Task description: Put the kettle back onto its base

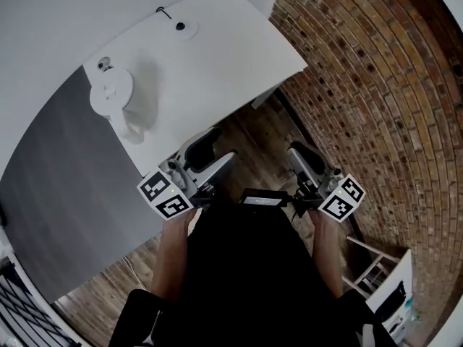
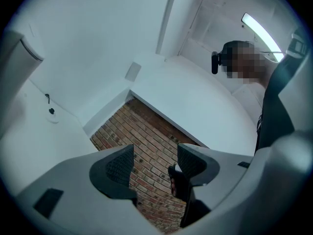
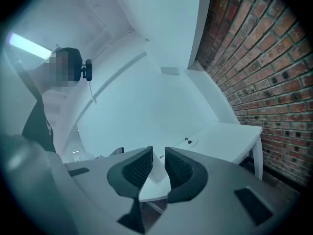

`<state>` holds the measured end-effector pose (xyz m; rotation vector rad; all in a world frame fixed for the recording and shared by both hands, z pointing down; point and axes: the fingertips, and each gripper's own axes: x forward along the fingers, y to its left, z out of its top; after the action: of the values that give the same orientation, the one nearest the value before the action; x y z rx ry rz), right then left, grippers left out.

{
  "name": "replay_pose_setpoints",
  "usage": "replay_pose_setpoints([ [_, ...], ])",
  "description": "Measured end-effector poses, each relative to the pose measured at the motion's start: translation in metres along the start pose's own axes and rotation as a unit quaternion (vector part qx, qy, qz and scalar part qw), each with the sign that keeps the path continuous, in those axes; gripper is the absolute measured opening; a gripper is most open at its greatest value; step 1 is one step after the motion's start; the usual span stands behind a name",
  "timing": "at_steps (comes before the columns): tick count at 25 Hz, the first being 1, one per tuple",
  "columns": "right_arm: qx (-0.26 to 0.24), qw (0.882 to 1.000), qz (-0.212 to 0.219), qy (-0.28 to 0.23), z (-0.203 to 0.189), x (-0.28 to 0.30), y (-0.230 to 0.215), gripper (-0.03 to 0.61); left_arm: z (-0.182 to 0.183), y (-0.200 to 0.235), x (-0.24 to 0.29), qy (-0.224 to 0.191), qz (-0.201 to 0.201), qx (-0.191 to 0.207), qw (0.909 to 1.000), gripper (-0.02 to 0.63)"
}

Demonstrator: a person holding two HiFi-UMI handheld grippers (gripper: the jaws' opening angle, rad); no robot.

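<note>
The white kettle [image 1: 116, 96] stands on the white table [image 1: 239, 56], near its left front corner. Its round base [image 1: 181, 27], with a dark centre and a cord, lies far back on the table, well apart from the kettle. Both grippers are held low by the person's body, short of the table. My left gripper [image 1: 210, 155] is open with nothing between its jaws [image 2: 154, 173]; its view shows the base [image 2: 51, 111] far left. My right gripper [image 1: 305, 161] has a narrow gap and holds nothing [image 3: 157, 166]. Its view shows the base [image 3: 188, 141] and a white shape, probably the kettle [image 3: 159, 173].
A brick wall [image 1: 376, 85] runs along the right, close to the table's right end. Wooden floor [image 1: 253, 139] lies under the grippers and a grey surface [image 1: 65, 172] spreads left of the table. A white unit [image 1: 391, 295] stands at the lower right.
</note>
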<state>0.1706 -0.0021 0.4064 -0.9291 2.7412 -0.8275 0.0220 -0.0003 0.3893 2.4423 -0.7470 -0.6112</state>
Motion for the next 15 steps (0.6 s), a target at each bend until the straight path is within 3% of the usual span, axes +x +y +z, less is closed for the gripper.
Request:
replay_pose_setpoints([
  [7, 0.007, 1.0, 0.017, 0.014, 0.002, 0.028, -0.007, 0.077, 0.014, 0.022, -0.009, -0.01, 0.032, 0.007, 0.9994, 0.281],
  [15, 0.03, 0.996, 0.077, 0.031, 0.015, 0.059, -0.043, 0.077, 0.02, 0.043, 0.0, -0.032, 0.097, 0.03, 0.9944, 0.281],
])
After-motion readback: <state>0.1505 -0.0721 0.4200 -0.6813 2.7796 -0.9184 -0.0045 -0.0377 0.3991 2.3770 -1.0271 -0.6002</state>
